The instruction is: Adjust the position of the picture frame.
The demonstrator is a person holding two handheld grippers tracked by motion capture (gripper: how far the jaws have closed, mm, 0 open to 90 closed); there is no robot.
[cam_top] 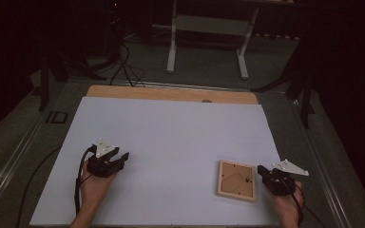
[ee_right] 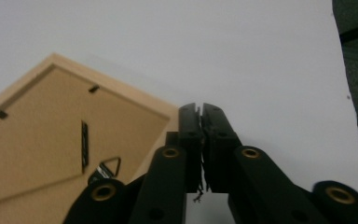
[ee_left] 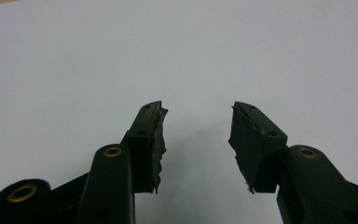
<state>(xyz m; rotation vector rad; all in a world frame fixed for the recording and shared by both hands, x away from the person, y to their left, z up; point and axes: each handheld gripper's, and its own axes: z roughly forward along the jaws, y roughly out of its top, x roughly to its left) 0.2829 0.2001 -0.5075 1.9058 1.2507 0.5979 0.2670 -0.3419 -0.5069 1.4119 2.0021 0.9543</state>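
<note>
Pale blue board (cam_top: 171, 142) covers the table; a square light-wood picture frame (cam_top: 237, 180) lies back-up just beside the right gripper (ee_right: 200, 112), jaws closed on nothing. The left gripper (ee_left: 196, 128) stands half-open, well apart. Nudging the frame's edge with closed jaws would likely slide it away.

Frame (cam_top: 237, 180) on sheet (cam_top: 171, 142) — just left of right tongs (cam_top: 262, 171)

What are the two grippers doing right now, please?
Left gripper: open, nothing between its jaws.
Right gripper: shut, holding nothing, beside the wooden picture frame.
</note>
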